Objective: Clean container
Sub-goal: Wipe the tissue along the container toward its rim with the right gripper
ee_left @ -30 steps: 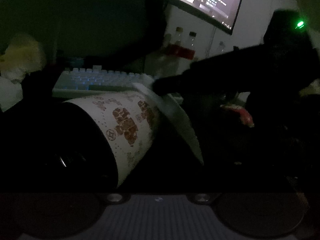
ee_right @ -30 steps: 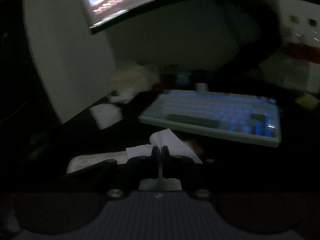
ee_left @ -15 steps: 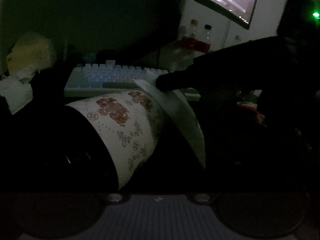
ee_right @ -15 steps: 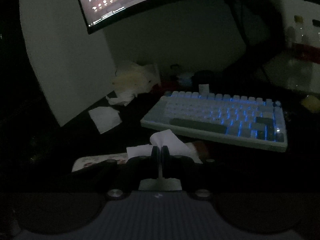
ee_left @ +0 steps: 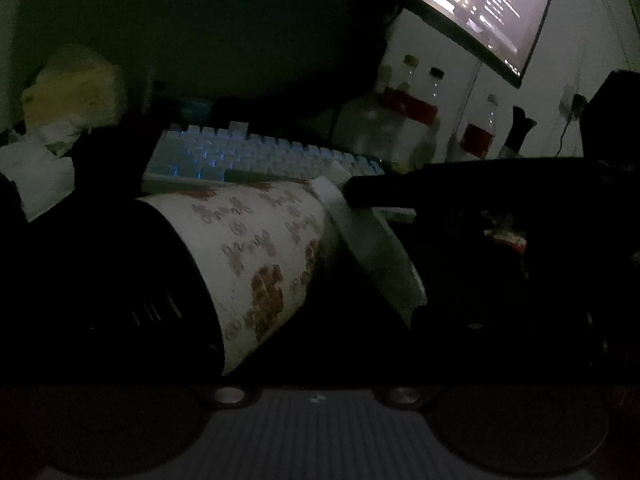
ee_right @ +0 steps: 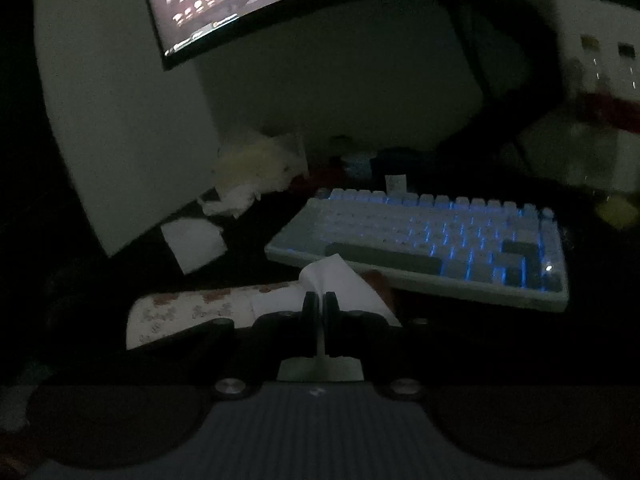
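Observation:
A white paper container (ee_left: 256, 256) with red-brown print lies on its side, held between the dark fingers of my left gripper (ee_left: 312, 280). It also shows in the right wrist view (ee_right: 188, 312). My right gripper (ee_right: 320, 304) is shut on a white tissue (ee_right: 336, 276) at the container's open rim. In the left wrist view the right gripper (ee_left: 460, 188) reaches in from the right and presses the tissue (ee_left: 372, 248) against the rim. The room is very dark.
A backlit white keyboard (ee_right: 432, 240) lies just behind the container. A curved monitor (ee_left: 480, 0) hangs above. Bottles with red labels (ee_left: 412, 108) stand at the back right. Crumpled tissues and a yellow bundle (ee_left: 68, 92) lie at the left.
The container has turned about its axis in my left gripper, so its print has shifted. The right gripper stays shut on the tissue at the rim. Both views have shifted slightly.

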The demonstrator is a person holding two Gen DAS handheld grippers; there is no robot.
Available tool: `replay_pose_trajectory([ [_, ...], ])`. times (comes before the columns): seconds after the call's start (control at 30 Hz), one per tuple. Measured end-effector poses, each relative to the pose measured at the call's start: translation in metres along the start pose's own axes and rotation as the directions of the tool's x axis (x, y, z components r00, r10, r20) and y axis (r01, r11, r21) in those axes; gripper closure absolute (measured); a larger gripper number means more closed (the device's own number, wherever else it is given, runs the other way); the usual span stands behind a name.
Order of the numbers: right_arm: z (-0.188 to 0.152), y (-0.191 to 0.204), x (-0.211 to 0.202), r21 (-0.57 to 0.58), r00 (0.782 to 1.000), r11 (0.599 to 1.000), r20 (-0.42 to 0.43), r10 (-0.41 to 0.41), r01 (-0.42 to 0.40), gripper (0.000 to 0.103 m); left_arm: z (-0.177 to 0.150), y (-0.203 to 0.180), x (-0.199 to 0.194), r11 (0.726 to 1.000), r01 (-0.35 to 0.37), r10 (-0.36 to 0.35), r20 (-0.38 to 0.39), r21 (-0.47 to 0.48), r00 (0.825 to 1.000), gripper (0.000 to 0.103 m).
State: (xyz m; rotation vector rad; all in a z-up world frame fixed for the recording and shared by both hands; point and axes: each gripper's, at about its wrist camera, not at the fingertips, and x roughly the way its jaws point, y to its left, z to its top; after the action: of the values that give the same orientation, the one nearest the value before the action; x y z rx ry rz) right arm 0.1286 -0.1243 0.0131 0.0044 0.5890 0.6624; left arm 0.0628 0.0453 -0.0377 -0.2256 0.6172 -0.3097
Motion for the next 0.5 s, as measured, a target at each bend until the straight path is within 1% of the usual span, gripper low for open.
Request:
replay_pose_trajectory([
  [0.03,-0.001,0.006,0.000,-0.015,1.000,1.000,0.006,0.025,-0.025,0.098,0.001,0.001,0.001,1.000,-0.001,0.001,0.000,0.000,1.000,0.000],
  [0.07,-0.003,0.014,0.001,-0.036,0.997,0.996,0.007,0.076,-0.076,0.098,0.001,0.002,0.002,1.000,-0.001,0.001,0.001,0.000,1.000,0.000],
  [0.17,-0.008,0.039,0.002,-0.113,0.978,0.972,0.001,0.206,-0.205,0.098,0.001,0.003,0.003,1.000,0.001,-0.001,0.007,0.000,1.000,0.000],
  [0.23,-0.010,0.045,0.003,-0.153,0.973,0.962,0.000,0.230,-0.227,0.099,0.001,0.005,0.004,1.000,0.003,-0.003,0.008,-0.001,1.000,0.000],
  [0.27,-0.009,0.041,0.003,-0.146,0.971,0.960,-0.003,0.239,-0.237,0.099,0.001,0.005,0.004,1.000,0.005,-0.005,0.010,-0.006,1.000,0.000],
  [0.3,-0.008,0.033,0.003,-0.112,0.975,0.969,-0.002,0.222,-0.221,0.099,0.001,0.005,0.003,1.000,0.008,-0.008,0.011,-0.011,1.000,0.000],
  [0.37,-0.005,0.016,0.003,-0.063,0.988,0.986,0.000,0.155,-0.155,0.099,0.000,0.007,0.003,1.000,0.014,-0.014,0.016,-0.018,1.000,0.000],
  [0.4,-0.005,0.006,0.003,-0.049,0.994,0.993,0.004,0.109,-0.109,0.099,0.000,0.008,0.002,1.000,0.018,-0.017,0.019,-0.023,1.000,0.000],
  [0.47,-0.003,-0.010,0.003,-0.004,1.000,1.000,0.004,0.021,-0.021,0.099,-0.001,0.008,0.001,0.999,0.026,-0.026,0.023,-0.025,0.999,0.000],
  [0.5,-0.002,-0.015,0.003,0.025,1.000,1.000,-0.001,0.008,-0.008,0.099,-0.001,0.007,0.000,0.999,0.030,-0.029,0.025,-0.022,0.999,0.000],
])
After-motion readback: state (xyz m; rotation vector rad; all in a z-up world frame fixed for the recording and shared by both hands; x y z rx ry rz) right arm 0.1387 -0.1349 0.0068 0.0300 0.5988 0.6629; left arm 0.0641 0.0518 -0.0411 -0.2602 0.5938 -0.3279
